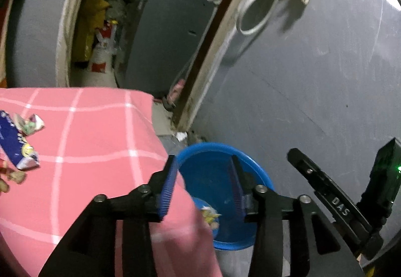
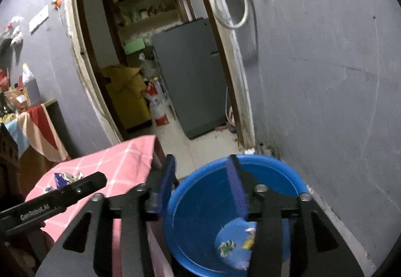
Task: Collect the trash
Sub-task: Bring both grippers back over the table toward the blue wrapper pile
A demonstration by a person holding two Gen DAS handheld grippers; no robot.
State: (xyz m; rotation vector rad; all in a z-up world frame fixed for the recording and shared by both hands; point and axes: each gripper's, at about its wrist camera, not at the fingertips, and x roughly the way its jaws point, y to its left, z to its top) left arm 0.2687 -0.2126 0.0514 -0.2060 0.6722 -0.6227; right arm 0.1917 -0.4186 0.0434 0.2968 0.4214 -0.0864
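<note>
So both grippers are spread wide with nothing between the fingers: left gripper (image 1: 201, 186) and right gripper (image 2: 201, 186) hang over the blue bucket (image 2: 288, 171). A few wrappers (image 2: 235, 244), I think, sit at its bottom; more wrappers (image 1: 18, 141) lie on the pink checked cloth (image 1: 100, 139).

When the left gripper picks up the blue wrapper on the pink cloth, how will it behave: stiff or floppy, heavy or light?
The blue wrapper looks flat and creased, so probably floppy and very light. Its glossy film may slip between the fingers. It lies on the soft pink cloth, so a push would likely slide it or bunch the cloth rather than roll it.
</note>
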